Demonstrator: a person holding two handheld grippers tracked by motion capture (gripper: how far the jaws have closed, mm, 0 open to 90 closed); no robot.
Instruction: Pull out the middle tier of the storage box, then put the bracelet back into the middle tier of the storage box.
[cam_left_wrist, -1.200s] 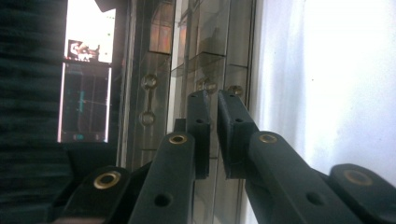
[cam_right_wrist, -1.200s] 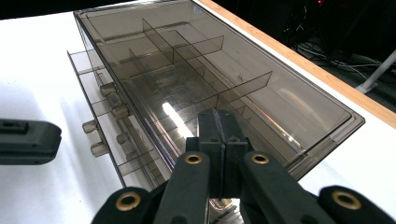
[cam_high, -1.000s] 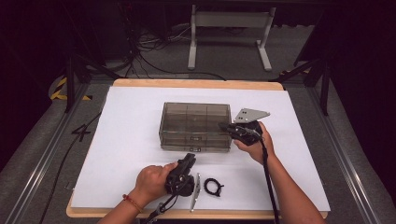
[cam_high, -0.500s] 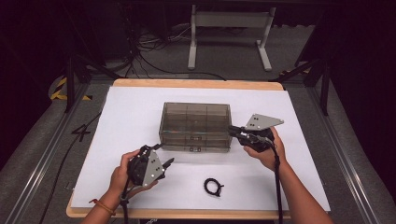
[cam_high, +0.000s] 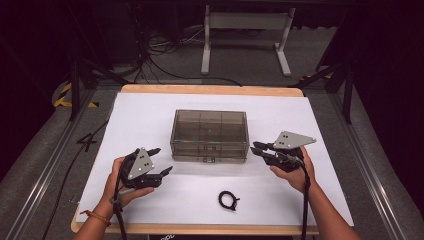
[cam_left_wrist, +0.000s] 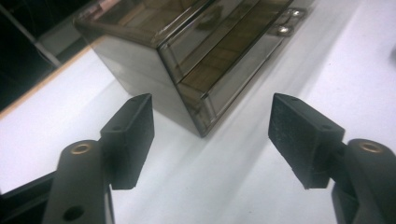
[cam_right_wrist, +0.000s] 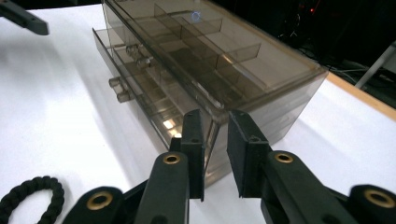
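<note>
- The drawer box (cam_high: 210, 136), smoky clear plastic with small compartments under its top and two shallow drawers with knobs on its front, sits near the middle of the white sheet (cam_high: 150, 115) that covers the table.
- The left gripper (cam_high: 156, 161) is held off the box's front left corner, near it but not touching. Its jaws have just been opening and now stand spread wide, with nothing between the pads; in the left gripper view the box's corner shows beyond the gap.
- The right gripper (cam_high: 256, 148) is just beside the box's right end, aimed at its front right corner. Its jaws have just been opening and stand a narrow gap apart, clamping nothing.
- A black braided cord loop (cam_high: 228, 200) lies flat on the sheet in front of the box, clear of both grippers.
</note>
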